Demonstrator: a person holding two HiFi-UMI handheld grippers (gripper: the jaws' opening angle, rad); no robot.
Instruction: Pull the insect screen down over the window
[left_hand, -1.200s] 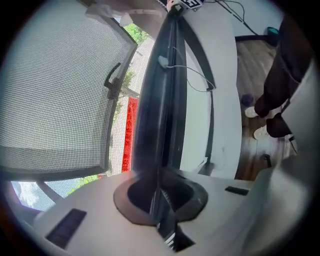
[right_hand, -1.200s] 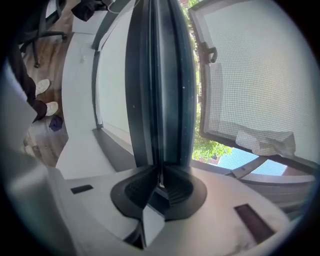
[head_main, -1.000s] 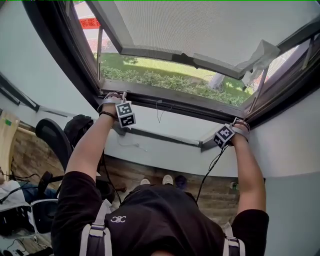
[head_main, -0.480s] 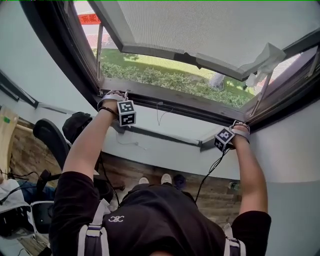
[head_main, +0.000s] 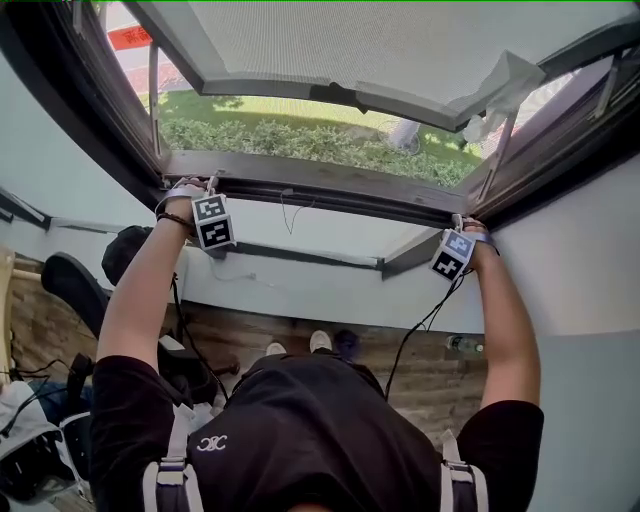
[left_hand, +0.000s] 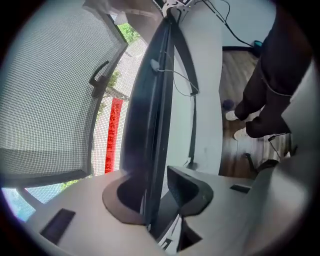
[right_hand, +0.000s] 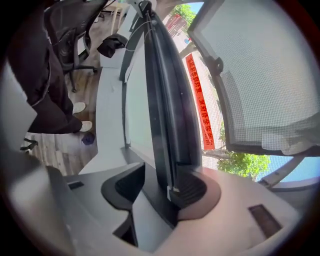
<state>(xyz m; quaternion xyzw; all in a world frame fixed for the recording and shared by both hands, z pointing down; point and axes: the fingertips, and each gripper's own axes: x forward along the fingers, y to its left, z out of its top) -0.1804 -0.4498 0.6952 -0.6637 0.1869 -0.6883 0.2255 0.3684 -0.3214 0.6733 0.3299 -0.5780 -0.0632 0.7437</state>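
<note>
Head view: left gripper and right gripper are sitting at the dark screen bar. Jaws have just been opening and are standing apart around it, not clamping.

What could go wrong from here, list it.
The left gripper and right gripper have just been opening their jaws round the dark bar; if it is unlatched, the screen might spring back up. The thin cord hanging off the bar could snag a jaw as they pull away.
</note>
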